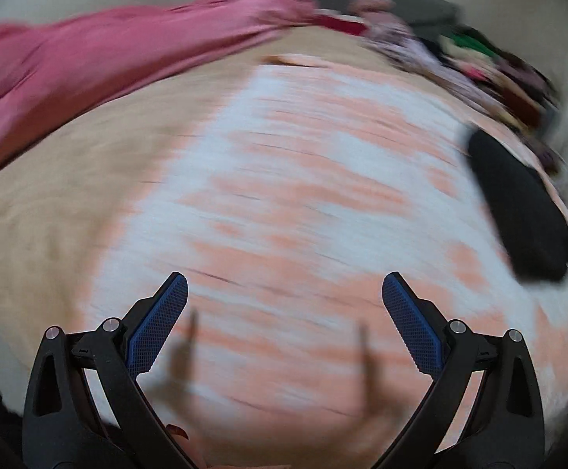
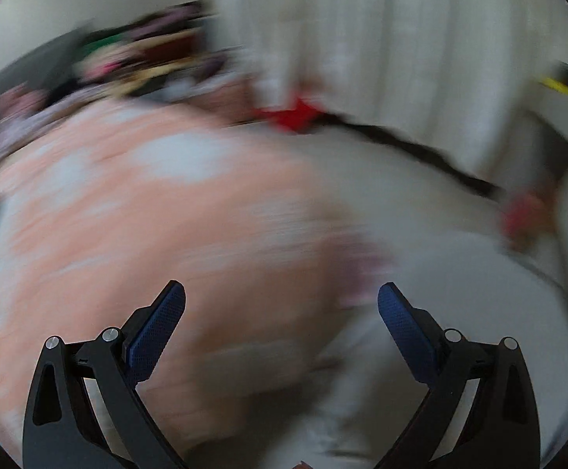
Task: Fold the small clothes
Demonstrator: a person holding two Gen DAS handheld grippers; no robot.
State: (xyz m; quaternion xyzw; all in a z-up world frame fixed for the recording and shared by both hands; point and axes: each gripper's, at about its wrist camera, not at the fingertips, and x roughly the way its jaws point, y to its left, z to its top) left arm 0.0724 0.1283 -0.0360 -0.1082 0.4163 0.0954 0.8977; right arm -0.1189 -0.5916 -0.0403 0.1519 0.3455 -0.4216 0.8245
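Both views motion-blurred: left hand-held gripper and right hand-held gripper both spread wide, holding nothing, over a peach-and-white patterned soft cloth lying flat just ahead of and under the fingers. Long pink fabric garment sits well ahead-left of the left one, a blurry mixed-colour clothes pile far ahead-right, a black pad-like item to the right. Cloth likely light, limp, a bit slippery; best pinched at an edge or corner, which the blur hides.
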